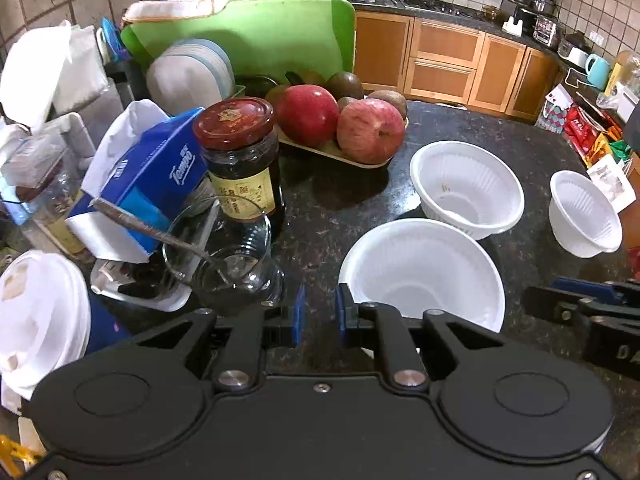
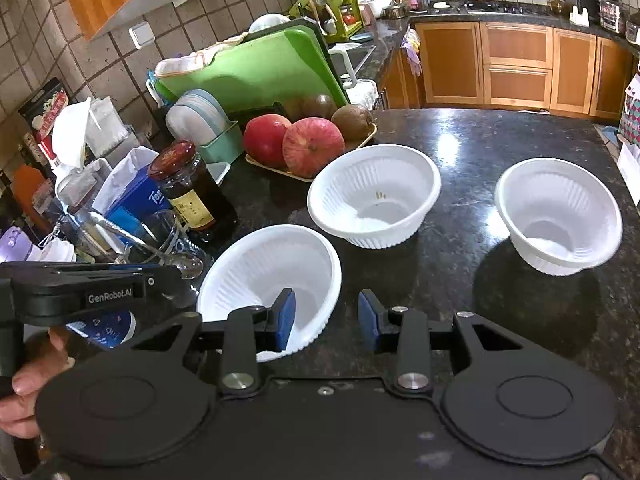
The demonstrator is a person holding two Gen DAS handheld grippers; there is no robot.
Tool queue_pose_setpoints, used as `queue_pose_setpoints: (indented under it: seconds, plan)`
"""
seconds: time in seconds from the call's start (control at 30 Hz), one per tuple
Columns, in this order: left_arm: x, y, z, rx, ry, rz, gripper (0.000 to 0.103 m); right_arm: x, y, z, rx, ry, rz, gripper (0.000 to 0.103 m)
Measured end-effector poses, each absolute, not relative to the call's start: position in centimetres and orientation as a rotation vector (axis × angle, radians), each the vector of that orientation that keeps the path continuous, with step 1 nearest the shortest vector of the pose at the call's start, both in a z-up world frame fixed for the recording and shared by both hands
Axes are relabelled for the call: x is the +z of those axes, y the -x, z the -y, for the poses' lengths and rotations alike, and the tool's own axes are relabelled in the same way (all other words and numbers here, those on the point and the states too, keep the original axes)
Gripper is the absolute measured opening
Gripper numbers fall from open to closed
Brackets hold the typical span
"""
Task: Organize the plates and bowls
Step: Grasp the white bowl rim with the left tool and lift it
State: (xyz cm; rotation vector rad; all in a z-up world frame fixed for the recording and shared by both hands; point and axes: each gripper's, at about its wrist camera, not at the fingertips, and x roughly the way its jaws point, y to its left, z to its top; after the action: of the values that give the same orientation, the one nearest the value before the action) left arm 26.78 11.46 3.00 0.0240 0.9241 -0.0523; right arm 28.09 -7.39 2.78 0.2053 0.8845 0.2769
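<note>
**Three white bowls on the dark counter, both claws empty**

I have the left gripper (image 1: 319, 316) hovering over bare counter (image 1: 320, 208), its blue pads nearly together and clenched on nothing. The nearest bowl (image 1: 424, 272) sits just to the right of its tips, apart from them. The middle bowl (image 1: 466, 188) stands further off, near the fruit tray (image 1: 336, 152), and the far bowl (image 1: 586, 214) lies well to the right.

My right gripper (image 2: 327, 322) has its jaws part-way apart and holds nothing. Its left pad overlaps the near bowl's (image 2: 272, 272) rim in the picture; I cannot tell whether it touches. The middle bowl (image 2: 374, 196) and the far bowl (image 2: 558, 216) stand ahead, apart from each other.

Only the right wrist view shows a hand (image 2: 24, 396) gripping the left tool's handle, and the sink area behind the green cutting board (image 2: 256, 72). Only the left view shows the white cup lid (image 1: 40, 316) and the spoon in the glass (image 1: 224, 260) beside the jar (image 1: 240, 160).
</note>
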Motion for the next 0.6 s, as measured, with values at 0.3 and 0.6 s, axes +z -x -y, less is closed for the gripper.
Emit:
queue_pose_setpoints:
  seconds: [0.3,0.6]
  plan:
    - [2.3,-28.4,-11.6,-0.091,-0.002,-0.957,0.021,2.3,-29.9,6.4,0.288,-0.203,-0.903,0.038]
    - [1.9,-29.2,-11.8,-0.095,0.011,-0.972,0.021,2.0,-30.6,6.2,0.284,-0.199,-0.925,0.038]
